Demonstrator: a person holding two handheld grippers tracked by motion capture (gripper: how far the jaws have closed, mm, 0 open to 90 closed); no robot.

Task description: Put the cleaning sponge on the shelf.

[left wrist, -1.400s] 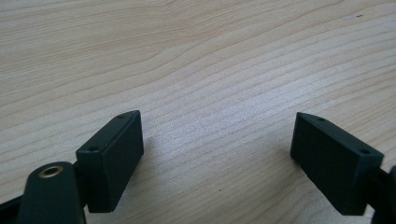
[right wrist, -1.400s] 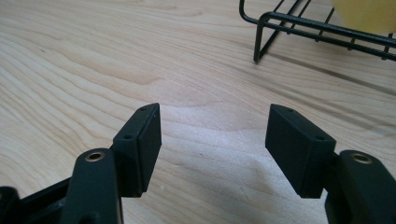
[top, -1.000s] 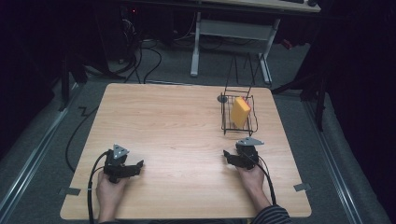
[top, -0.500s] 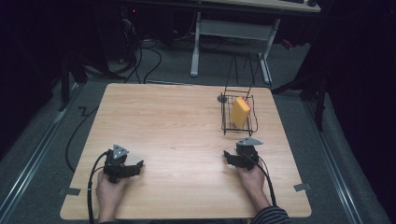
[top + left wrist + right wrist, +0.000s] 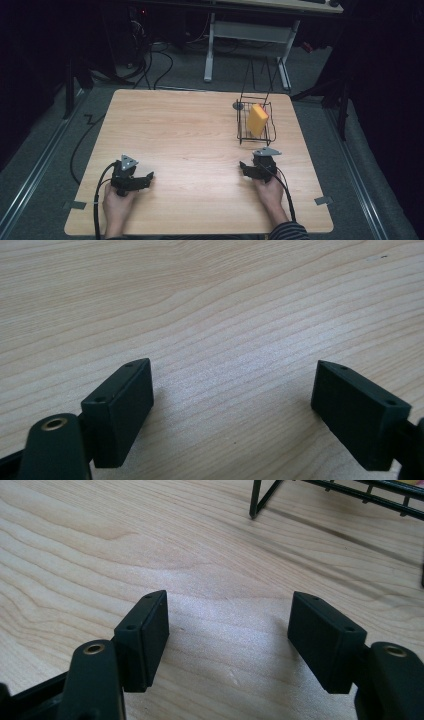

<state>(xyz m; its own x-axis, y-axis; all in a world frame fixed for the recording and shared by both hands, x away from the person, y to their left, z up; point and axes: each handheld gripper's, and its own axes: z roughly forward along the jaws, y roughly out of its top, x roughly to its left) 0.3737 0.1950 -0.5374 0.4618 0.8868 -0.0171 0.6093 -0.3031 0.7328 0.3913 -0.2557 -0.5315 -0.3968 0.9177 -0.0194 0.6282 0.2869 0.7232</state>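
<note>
High view: both claws, left claw and right claw, spread empty near the bench's front edge; right jaws just widened; wire basket half-hides a yellow sponge.

The wire basket stands on the table, toward its far right corner. Inside the wire basket a sponge leans upright. A small round disc lies on the table just left of the wire basket, at its far corner. The right claw rests on the table in front of the wire basket, near it, and in the right gripper view a foot of the wire basket stands beyond the claw's jaws. The left claw rests on the table well to the left of the wire basket and nearer the front edge. Behind the wire basket, beyond the table's far edge, a desk frame stands on the floor.
</note>
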